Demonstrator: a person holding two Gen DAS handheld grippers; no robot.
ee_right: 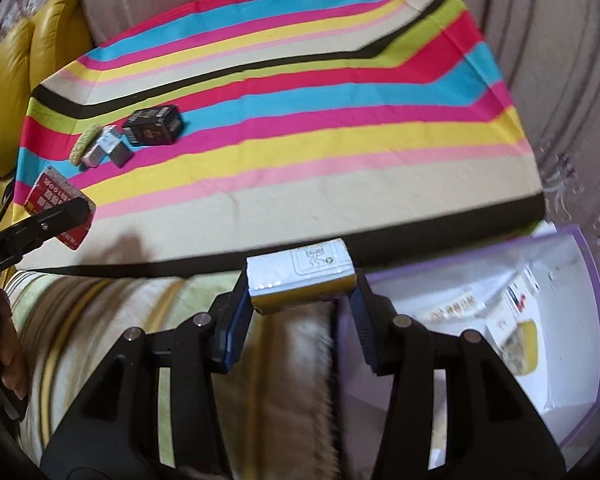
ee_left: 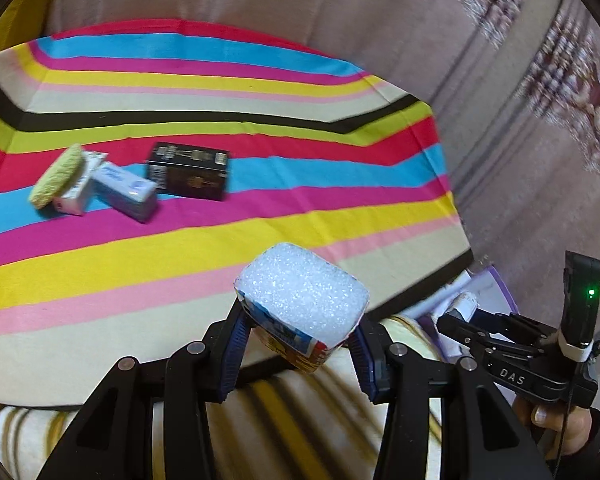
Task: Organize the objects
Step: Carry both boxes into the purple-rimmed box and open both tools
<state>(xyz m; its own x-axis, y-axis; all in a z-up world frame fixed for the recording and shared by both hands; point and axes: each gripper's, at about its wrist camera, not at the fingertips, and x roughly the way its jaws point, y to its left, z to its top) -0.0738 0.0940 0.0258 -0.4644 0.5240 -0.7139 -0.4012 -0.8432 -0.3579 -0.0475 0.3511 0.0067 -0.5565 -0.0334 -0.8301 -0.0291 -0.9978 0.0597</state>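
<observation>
In the left wrist view my left gripper is shut on a white foam sponge in a red and blue printed wrapper, held above the near edge of the striped cloth. The right wrist view shows that sponge at the far left. My right gripper is shut on a small white and yellow box, just off the cloth's near edge. The right gripper also shows at the right of the left wrist view, held by a hand.
On the cloth lie a black box, a white and blue box and a white box with a green scrub pad leaning on it. A purple-rimmed white bin with several packets stands at right. A yellow seat is far left.
</observation>
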